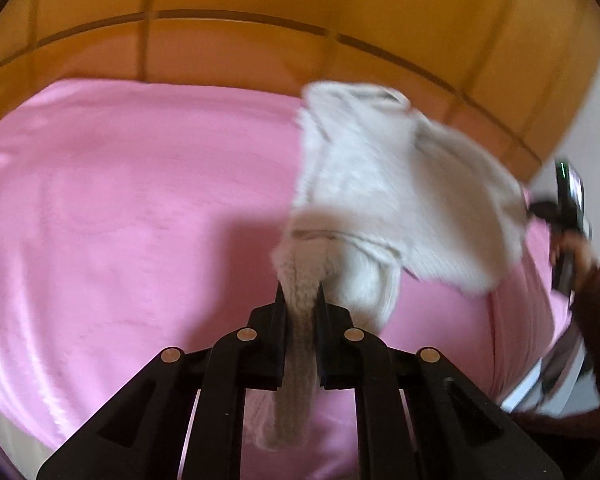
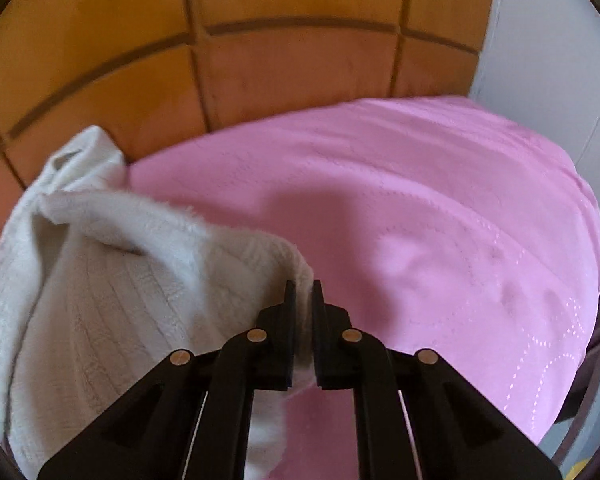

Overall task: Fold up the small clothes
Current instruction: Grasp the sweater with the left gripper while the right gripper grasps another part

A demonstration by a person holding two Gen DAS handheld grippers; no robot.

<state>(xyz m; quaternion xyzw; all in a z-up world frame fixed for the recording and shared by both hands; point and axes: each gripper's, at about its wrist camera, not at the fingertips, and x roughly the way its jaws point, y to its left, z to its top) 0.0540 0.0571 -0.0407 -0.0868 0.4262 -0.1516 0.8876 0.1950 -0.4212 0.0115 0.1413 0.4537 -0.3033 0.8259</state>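
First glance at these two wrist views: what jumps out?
The fluffy cream-white knitted garment stands out, lifted and stretched over the pink bedsheet. The left tool is clamped on one bunched end, in the bottom centre of its own view; the right tool pinches another edge. Behind the bed, the orange-brown padded headboard fills the top of both views.
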